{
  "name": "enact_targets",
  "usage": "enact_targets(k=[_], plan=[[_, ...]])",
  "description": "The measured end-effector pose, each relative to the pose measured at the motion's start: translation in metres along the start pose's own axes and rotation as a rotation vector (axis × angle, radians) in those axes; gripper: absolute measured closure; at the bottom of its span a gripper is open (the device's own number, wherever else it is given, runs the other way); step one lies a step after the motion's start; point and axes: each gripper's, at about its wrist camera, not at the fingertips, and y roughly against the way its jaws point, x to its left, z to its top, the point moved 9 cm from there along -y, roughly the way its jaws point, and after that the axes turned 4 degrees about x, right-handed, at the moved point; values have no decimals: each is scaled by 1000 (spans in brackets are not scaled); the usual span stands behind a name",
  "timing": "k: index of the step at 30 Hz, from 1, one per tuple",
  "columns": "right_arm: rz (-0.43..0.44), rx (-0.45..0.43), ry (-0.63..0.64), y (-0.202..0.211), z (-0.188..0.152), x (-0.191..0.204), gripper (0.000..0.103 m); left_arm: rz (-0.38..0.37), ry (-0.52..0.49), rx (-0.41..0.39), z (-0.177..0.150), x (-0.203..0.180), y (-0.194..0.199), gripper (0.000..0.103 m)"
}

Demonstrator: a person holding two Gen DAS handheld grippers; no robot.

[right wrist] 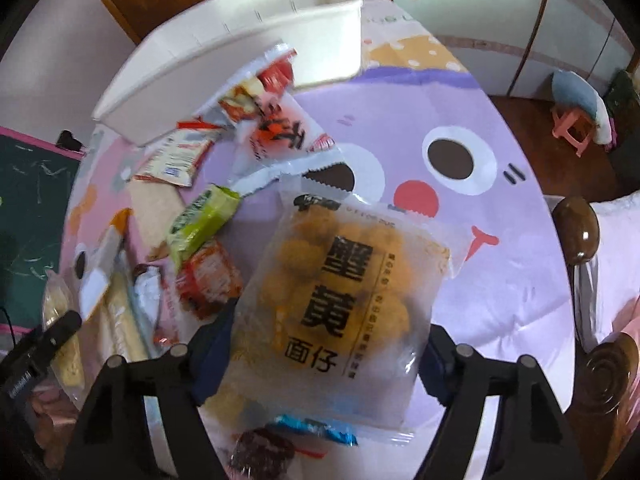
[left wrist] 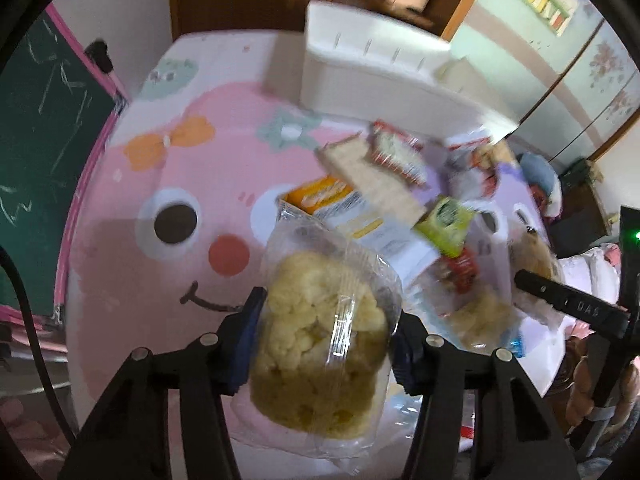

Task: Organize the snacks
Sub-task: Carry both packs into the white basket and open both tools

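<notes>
My left gripper (left wrist: 325, 332) is shut on a clear bag of pale puffed snack (left wrist: 320, 344), held above the pink cartoon bedspread (left wrist: 160, 280). My right gripper (right wrist: 324, 344) is shut on a clear packet of yellow snack with black Chinese lettering (right wrist: 340, 292), held above the purple bedspread (right wrist: 500, 280). A pile of snacks lies between: a green packet (right wrist: 200, 220), red packets (right wrist: 208, 276), a red and white bag (right wrist: 276, 128), an orange box (left wrist: 324, 196). A white bin (right wrist: 240, 52) stands behind the pile; it also shows in the left wrist view (left wrist: 372, 64).
A green chalkboard (left wrist: 40, 140) stands at the left. A wooden bedpost (right wrist: 576, 232) and white pillow (right wrist: 616, 264) are at the right. A pink stool (right wrist: 572, 128) stands on the floor beyond. The right gripper's body (left wrist: 572, 304) shows in the left wrist view.
</notes>
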Motion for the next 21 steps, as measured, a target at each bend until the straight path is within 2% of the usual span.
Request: enact_targets(k=[5,8,12,14,15,18,21], plan=[[18,-154,67,63,23,6,25,-16,-67,-137,40,-25,68,49],[18,-244,118,99,53,15,25,-18,-92,-208,73,-39,99,49],[19,-356,164,142,103,25,24,10,-120,-290,137,-61,133,49],[9,-414,190,160,137,32,24,51,-149,-348,171,-75,142,49],[7,-431,198,165,151,36,24,95,-169,-395,195,-82,147,49],[9,-462,218,168,194,54,23,180,-189,-461,245,-91,139,49],[-26,-458,217,146,234,65,23,239,-198,-443,287,-94,107,49]])
